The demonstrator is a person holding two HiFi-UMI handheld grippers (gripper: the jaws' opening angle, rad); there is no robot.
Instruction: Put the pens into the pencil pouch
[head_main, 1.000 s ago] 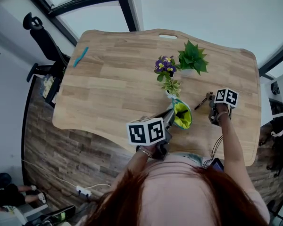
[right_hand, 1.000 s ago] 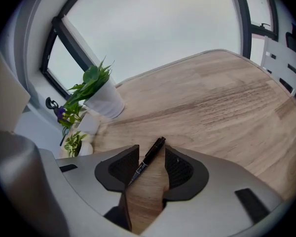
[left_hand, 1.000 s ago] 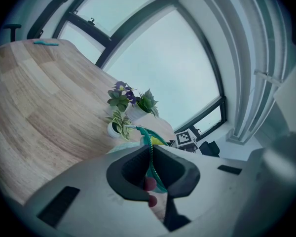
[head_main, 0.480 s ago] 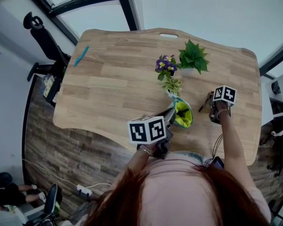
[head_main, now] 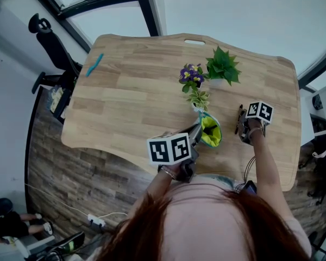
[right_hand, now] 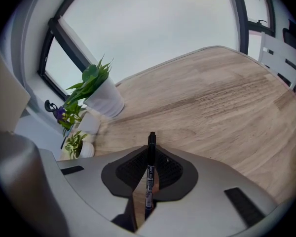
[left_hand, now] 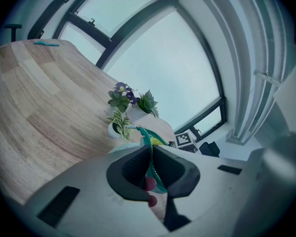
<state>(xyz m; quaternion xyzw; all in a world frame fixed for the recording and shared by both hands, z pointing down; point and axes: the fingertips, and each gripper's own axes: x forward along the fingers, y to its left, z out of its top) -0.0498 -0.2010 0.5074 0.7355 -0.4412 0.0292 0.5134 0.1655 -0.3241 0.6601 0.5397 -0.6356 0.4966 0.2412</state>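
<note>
While pinched lengthwise in the right gripper (right_hand: 148, 157), just now closing on it: black pen (right_hand: 149, 174), over the table's (head_main: 136, 86) right side. Just left of it, pouch (head_main: 209, 132), mouth open, yellow-green inside, teal rim clamped in the closed left gripper (left_hand: 152, 154). Behind, three potted plants (head_main: 221, 67). At the far left corner, a teal stick (head_main: 93, 65), too small to tell. Pale wood top, plank floor (head_main: 70, 184), black chair (head_main: 51, 45), big windows. Near table edge hidden by the person's head; depth of the pouch unseen.

Matt wooden table (head_main: 130, 91); pencil pouch (head_main: 210, 133) looks like cloth.
</note>
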